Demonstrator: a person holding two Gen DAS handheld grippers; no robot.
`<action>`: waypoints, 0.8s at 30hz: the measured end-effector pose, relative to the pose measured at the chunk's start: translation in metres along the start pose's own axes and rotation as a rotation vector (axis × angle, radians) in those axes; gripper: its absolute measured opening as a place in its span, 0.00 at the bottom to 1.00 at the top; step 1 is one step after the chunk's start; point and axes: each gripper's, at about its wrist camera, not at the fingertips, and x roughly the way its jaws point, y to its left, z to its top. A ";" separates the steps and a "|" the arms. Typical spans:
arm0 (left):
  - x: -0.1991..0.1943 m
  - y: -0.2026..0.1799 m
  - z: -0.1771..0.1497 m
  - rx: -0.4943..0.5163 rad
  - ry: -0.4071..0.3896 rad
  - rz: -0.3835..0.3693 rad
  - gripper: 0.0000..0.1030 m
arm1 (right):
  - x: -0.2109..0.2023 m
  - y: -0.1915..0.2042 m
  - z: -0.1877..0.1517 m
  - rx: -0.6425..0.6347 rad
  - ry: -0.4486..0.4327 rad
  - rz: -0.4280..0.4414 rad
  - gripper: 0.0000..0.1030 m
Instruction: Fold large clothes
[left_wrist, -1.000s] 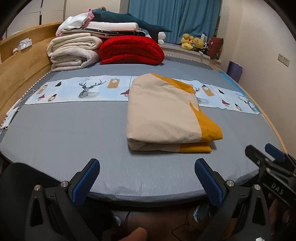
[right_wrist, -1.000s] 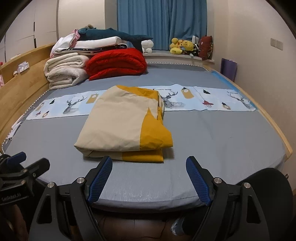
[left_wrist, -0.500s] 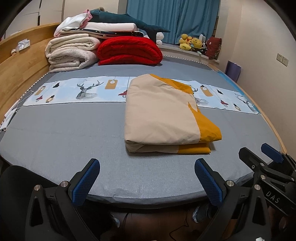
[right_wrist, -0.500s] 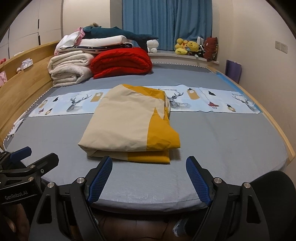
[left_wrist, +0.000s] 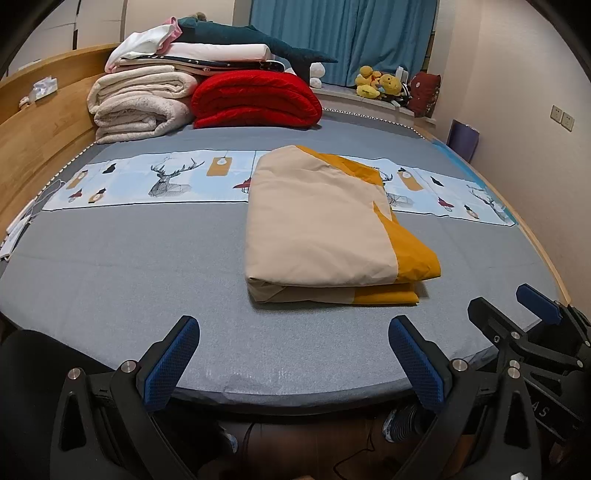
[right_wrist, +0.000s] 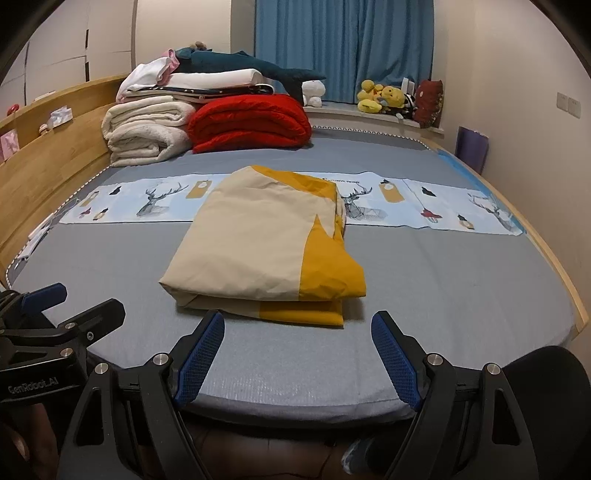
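Observation:
A beige and mustard-yellow cloth lies folded into a thick rectangle in the middle of the grey bed; the right wrist view shows the same cloth. My left gripper hovers open over the bed's near edge, short of the cloth and holding nothing. My right gripper is open too, just in front of the cloth's near folded edge, empty. Each gripper appears at the side of the other's view.
Folded white blankets, a red quilt and a dark plush shark are stacked at the far left. A printed deer strip crosses the bed. Wooden headboard on the left, wall on the right, plush toys by the curtain.
Both grippers have crept slightly forward and up toward the folded cloth, which looks a little nearer. The cloth has not moved and both grippers stay open.

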 end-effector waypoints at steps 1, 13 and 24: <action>0.000 0.000 0.000 0.000 0.002 -0.001 0.99 | 0.000 0.001 0.000 -0.003 -0.001 0.000 0.80; -0.002 -0.002 -0.001 0.021 0.004 -0.015 0.99 | 0.000 0.002 0.000 -0.005 -0.002 -0.001 0.80; -0.001 -0.002 0.000 0.019 0.004 -0.028 0.99 | 0.000 0.002 0.000 -0.004 -0.001 -0.001 0.80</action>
